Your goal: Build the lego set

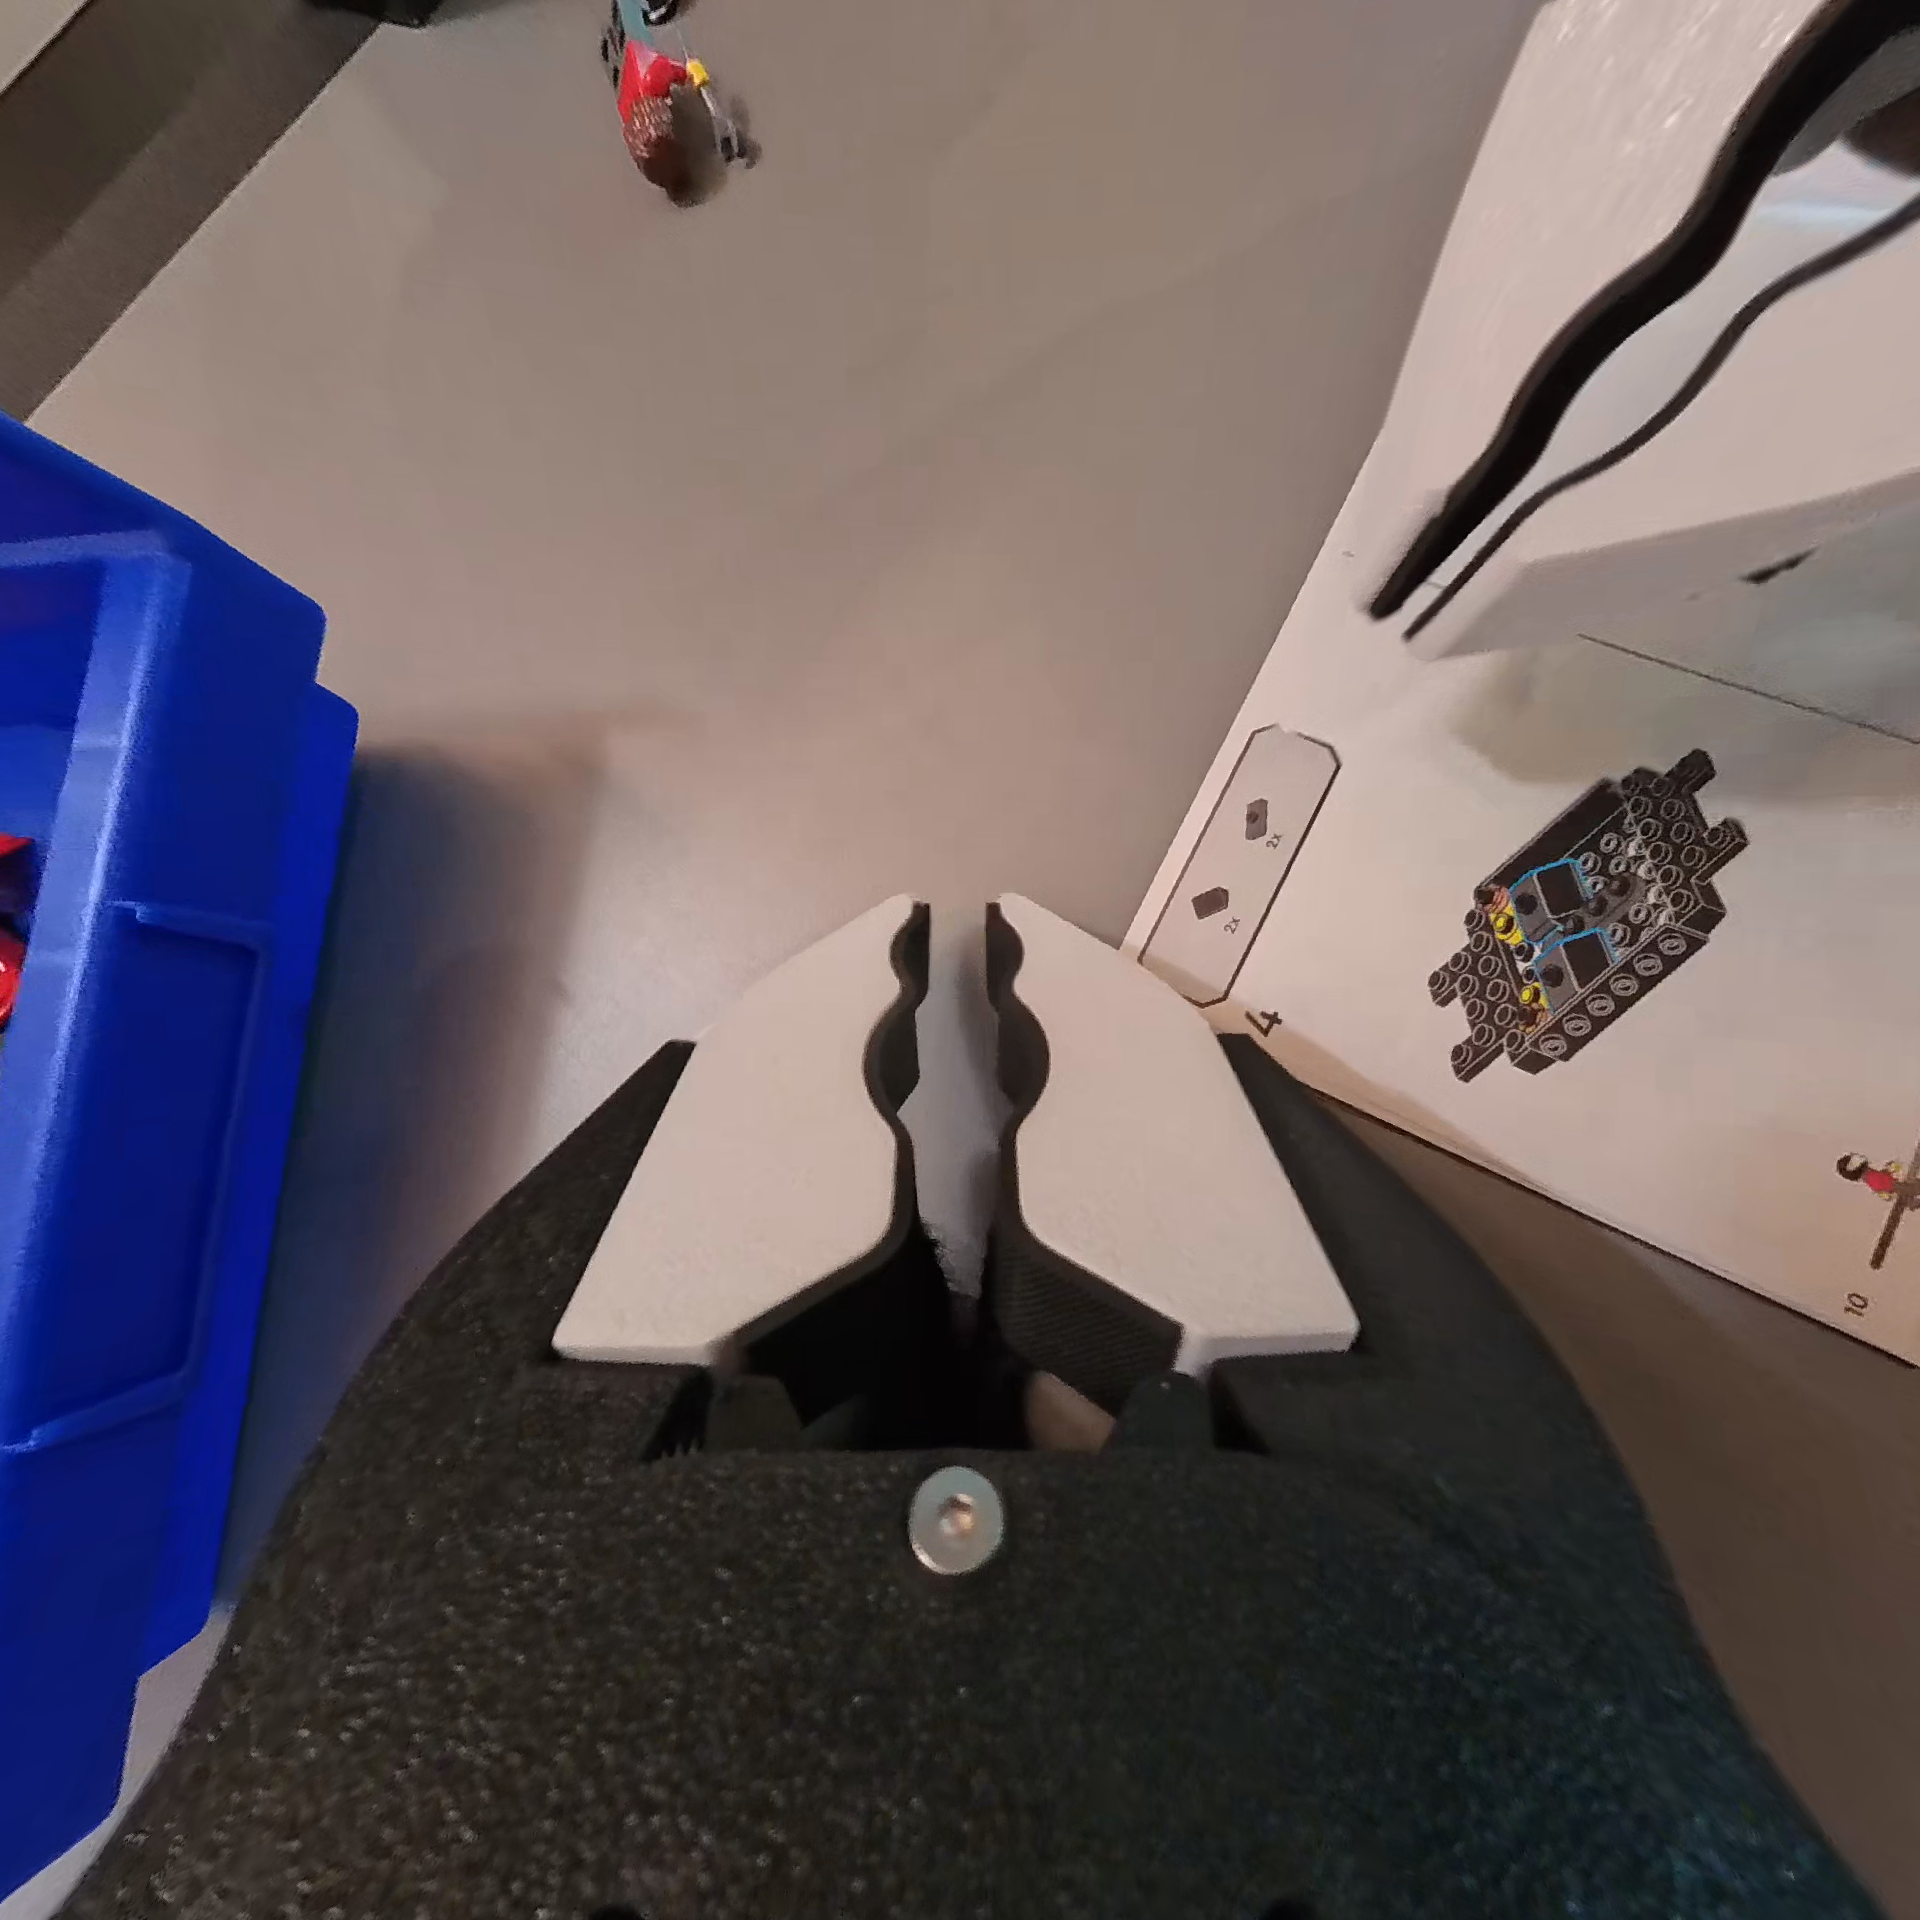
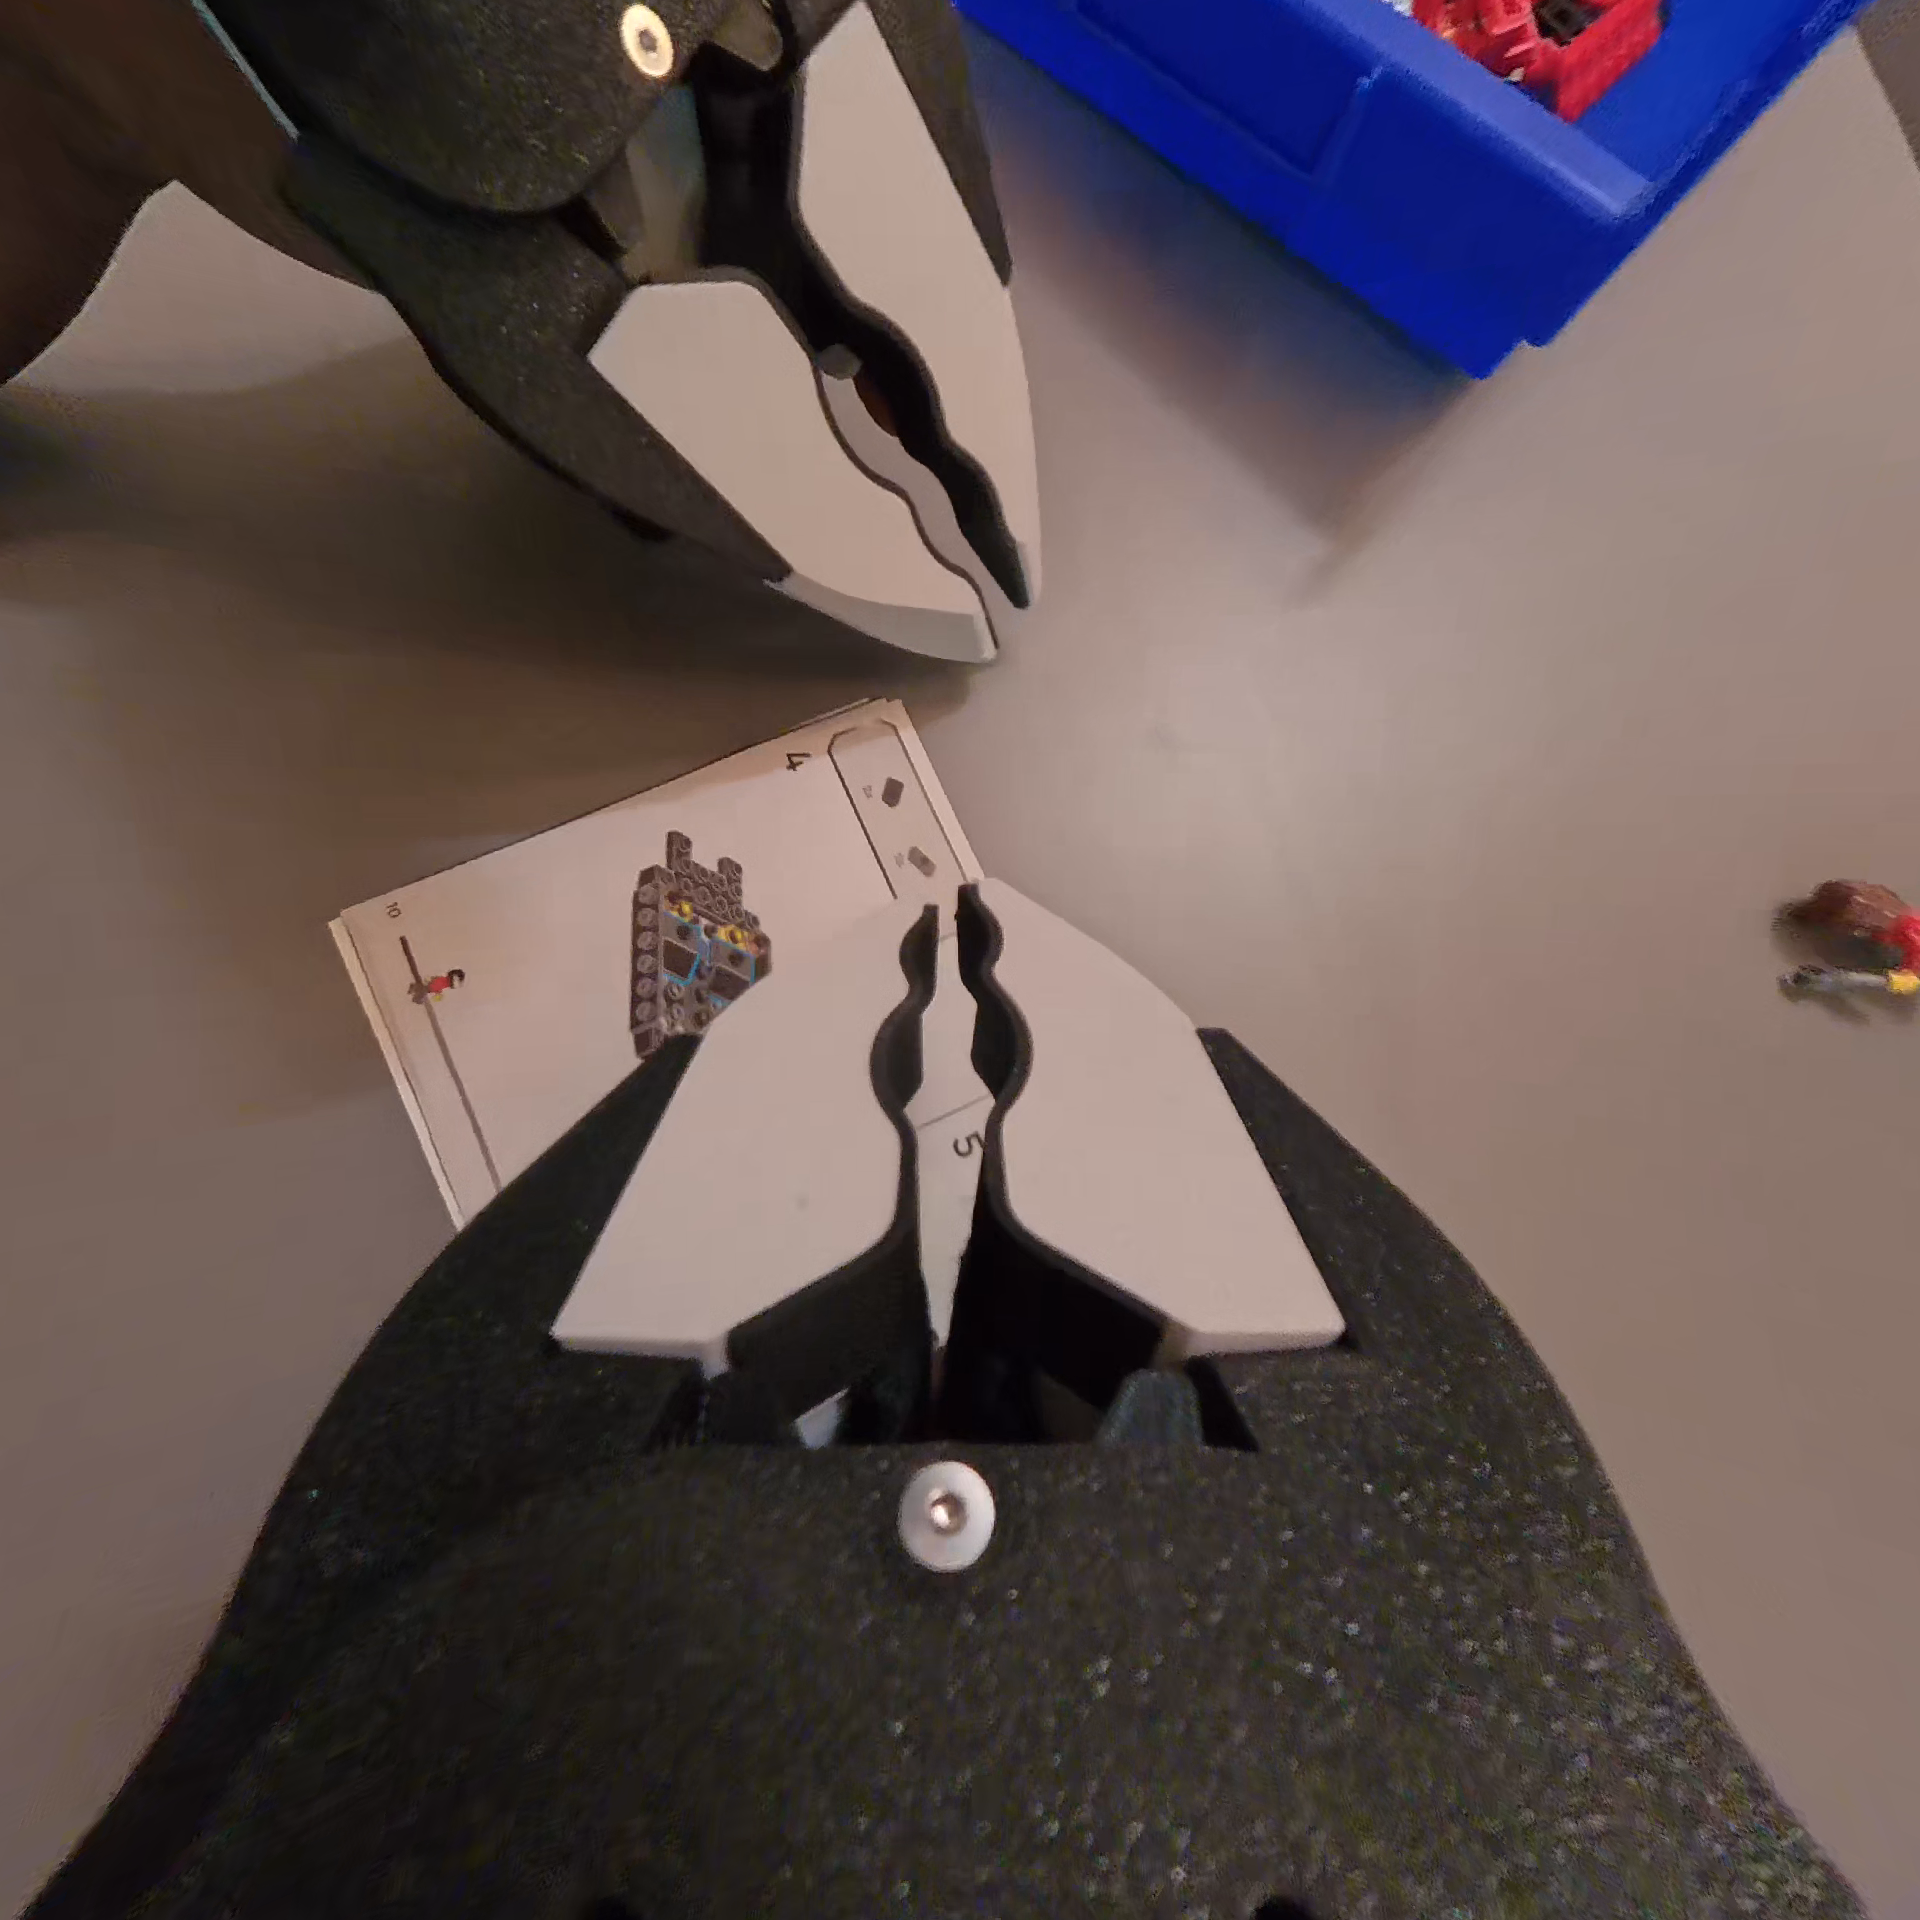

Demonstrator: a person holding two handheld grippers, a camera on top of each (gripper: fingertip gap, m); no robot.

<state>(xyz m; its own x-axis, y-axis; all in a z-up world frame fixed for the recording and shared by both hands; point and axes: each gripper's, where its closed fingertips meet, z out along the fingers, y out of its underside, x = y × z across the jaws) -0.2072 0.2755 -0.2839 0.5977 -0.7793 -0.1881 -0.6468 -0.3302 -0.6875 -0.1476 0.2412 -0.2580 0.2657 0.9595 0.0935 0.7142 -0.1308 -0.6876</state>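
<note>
Both hand-held grippers are hovering over a grey desk (image 2: pixel 1351 727) with nothing in them. The left hand-held gripper (image 1: pixel 954 912) is sitting with its fingertips slightly apart, just bare desk showing through the slot. The right hand-held gripper (image 2: pixel 948 902) is hanging with its tips nearly together, only a thin sliver of gap, and nothing is pinched there.

The thing nearest both is an open building-brick instruction booklet (image 2: pixel 582 935) lying flat on the desk. The right one is hovering directly over its far corner, pointing along the page edge. From the left one, the booklet is lying off to the right and a bit ahead. So the right one is closer.

There's printed stuff on the page — step numbers, a parts callout box and a drawing of a dark brick assembly — but I'm not copying any of it.

A blue plastic bin (image 1: pixel 156 987) with red pieces inside is sitting just left of the left gripper. A small red-and-brown brick figure (image 2: pixel 1860 951) is lying well apart, off to the right gripper's right.
</note>
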